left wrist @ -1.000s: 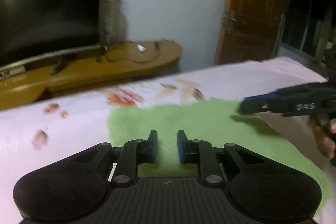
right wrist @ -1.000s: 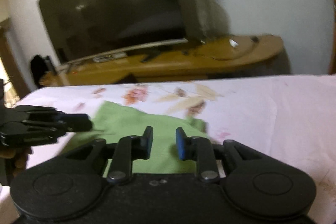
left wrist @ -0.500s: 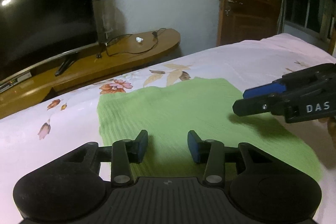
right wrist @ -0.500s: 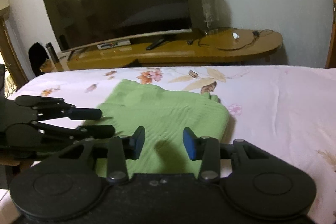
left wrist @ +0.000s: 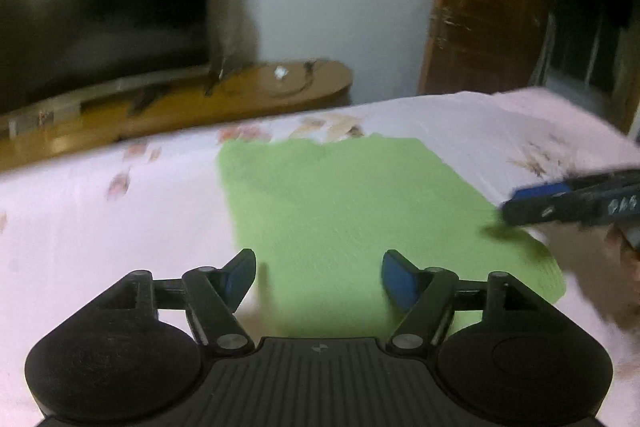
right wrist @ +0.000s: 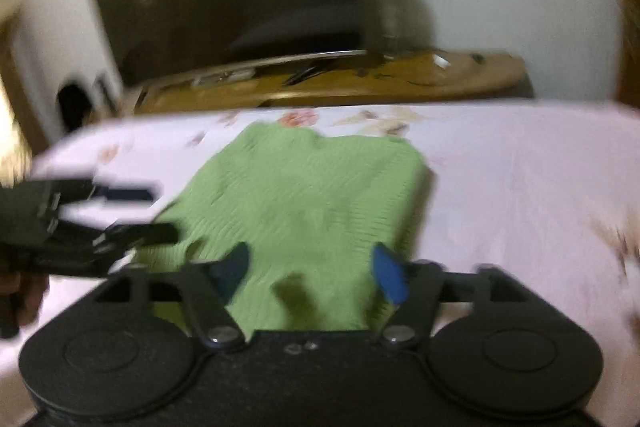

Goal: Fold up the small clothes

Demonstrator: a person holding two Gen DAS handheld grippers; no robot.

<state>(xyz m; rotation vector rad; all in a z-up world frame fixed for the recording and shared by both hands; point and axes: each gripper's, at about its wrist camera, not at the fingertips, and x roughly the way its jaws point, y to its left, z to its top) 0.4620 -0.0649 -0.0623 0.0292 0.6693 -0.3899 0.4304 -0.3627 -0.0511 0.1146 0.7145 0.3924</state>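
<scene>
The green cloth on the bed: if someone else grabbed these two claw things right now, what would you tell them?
Left gripper: open, holding nothing, above the near edge of the green cloth.
Right gripper: open, holding nothing, also at the cloth's near edge.
The cloth lies flat on the pink flowered bedsheet, in a rough rectangle. It looks partly folded, though blur hides the layers.
Done: cloth laid out and smoothed.
Left: likely grip an edge or corner on each side and fold it over again.
</scene>
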